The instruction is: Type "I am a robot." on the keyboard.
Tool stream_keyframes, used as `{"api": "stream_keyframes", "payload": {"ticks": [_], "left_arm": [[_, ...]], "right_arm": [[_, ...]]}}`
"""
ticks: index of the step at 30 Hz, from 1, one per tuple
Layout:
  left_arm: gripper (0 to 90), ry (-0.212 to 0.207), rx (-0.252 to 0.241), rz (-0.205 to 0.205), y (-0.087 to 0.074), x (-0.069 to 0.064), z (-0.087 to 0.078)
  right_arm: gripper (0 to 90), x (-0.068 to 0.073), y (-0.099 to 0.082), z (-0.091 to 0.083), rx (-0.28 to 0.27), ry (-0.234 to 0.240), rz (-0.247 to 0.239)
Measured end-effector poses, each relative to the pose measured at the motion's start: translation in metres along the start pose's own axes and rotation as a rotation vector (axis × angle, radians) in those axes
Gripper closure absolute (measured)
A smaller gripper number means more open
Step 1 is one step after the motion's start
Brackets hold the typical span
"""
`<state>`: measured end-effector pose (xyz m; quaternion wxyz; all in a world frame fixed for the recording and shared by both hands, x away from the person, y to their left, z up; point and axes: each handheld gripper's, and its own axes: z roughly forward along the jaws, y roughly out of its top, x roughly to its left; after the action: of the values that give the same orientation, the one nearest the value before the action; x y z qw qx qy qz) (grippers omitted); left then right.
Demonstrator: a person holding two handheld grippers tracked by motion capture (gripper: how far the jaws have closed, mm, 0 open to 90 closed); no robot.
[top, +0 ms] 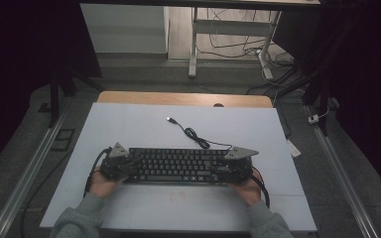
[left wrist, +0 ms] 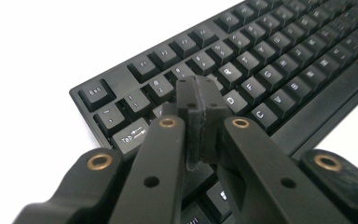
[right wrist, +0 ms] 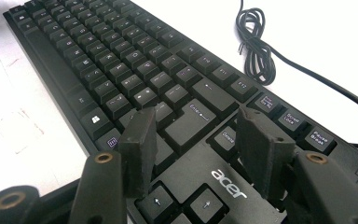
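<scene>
Keyboard lies long axis left-right; left gripper (jaws pressed together) poised over its left keys, right gripper spread above right end.

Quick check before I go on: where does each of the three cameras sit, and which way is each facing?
High view: above the person's side, looking forward and down at the table; both hands, left gripper and right gripper show.
Left gripper view: rides the left gripper, shut jaws over the keyboard's Tab end.
Right gripper view: rides the right gripper, open jaws over the Enter end; cable beyond.
All share the keyboard.
</scene>
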<state>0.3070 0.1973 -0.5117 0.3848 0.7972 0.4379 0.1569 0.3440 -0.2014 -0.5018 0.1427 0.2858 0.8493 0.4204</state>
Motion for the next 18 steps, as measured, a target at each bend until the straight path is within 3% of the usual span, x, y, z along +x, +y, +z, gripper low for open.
{"api": "stream_keyframes", "payload": {"ticks": [3, 7, 10, 18], "left_arm": [[85.3, -0.010, -0.019, -0.009, 0.0008, 0.0011, -0.0039], [67.5, -0.008, -0.050, -0.026, 0.0010, 0.0018, -0.0086], [59.0, -0.010, -0.060, -0.037, 0.0009, 0.0025, -0.0104], [47.6, -0.006, -0.058, -0.043, 0.0009, 0.0022, -0.0107]], "right_arm": [[48.4, 0.0003, 0.0002, -0.0002, 0.004, -0.002, -0.004], [48.4, 0.0000, 0.0000, -0.0001, 0.002, -0.001, -0.002], [48.4, 0.0004, 0.0003, -0.0003, 0.003, -0.002, -0.002], [48.4, 0.0001, 0.0001, -0.0001, 0.001, -0.001, -0.003]]}}
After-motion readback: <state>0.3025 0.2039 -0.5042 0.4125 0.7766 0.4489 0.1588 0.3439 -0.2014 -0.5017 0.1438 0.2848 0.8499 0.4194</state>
